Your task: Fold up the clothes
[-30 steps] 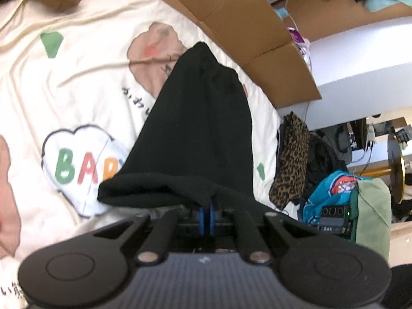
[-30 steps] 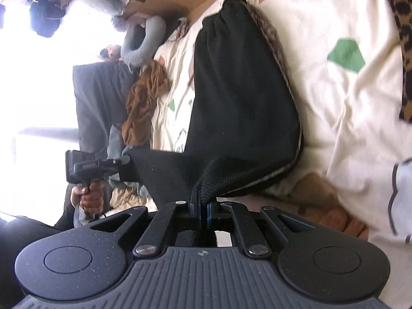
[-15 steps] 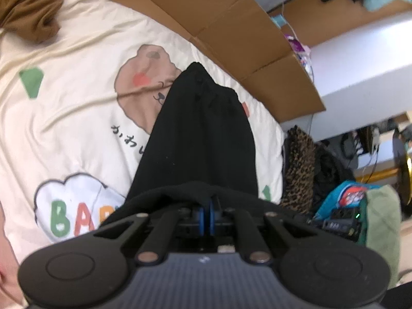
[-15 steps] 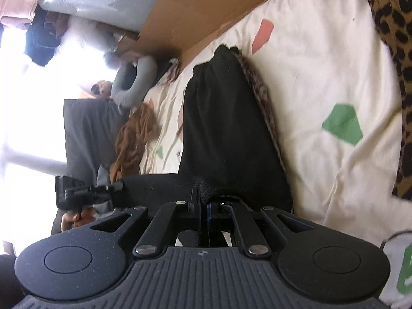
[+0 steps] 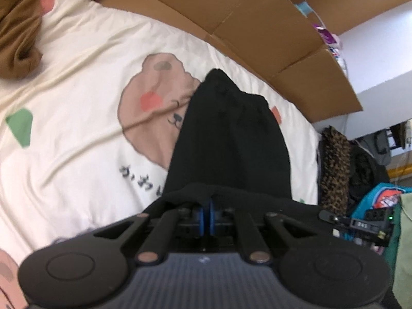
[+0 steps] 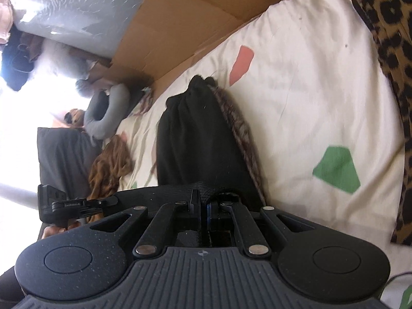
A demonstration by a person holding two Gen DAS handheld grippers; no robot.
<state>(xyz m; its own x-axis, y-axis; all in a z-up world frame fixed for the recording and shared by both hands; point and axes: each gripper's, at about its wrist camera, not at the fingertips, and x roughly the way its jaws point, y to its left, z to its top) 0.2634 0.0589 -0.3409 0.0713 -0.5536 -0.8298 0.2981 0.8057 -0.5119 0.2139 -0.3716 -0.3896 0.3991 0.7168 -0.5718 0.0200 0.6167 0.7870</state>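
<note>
A black garment (image 5: 229,139) lies lengthwise on the cream printed bedspread (image 5: 77,97), its gathered waistband at the far end. My left gripper (image 5: 208,206) is shut on the garment's near hem, the cloth bunched over the blue pads. The right wrist view shows the same black garment (image 6: 195,141) with my right gripper (image 6: 204,202) shut on the other corner of that hem. The hem stretches between the two grippers; the left gripper's body (image 6: 67,203) shows at the left of the right wrist view, held by a hand.
A brown garment (image 5: 18,31) is heaped at the bedspread's far left. Flattened cardboard (image 5: 244,18) lines the wall behind the bed. A leopard-print cloth (image 6: 386,51) hangs at the bed's right edge, with a pile of clothes (image 5: 373,180) beyond it.
Both grippers have carried the hem forward over the garment toward its waistband, so less black cloth shows ahead. More of the bear print and cardboard has come into view.
</note>
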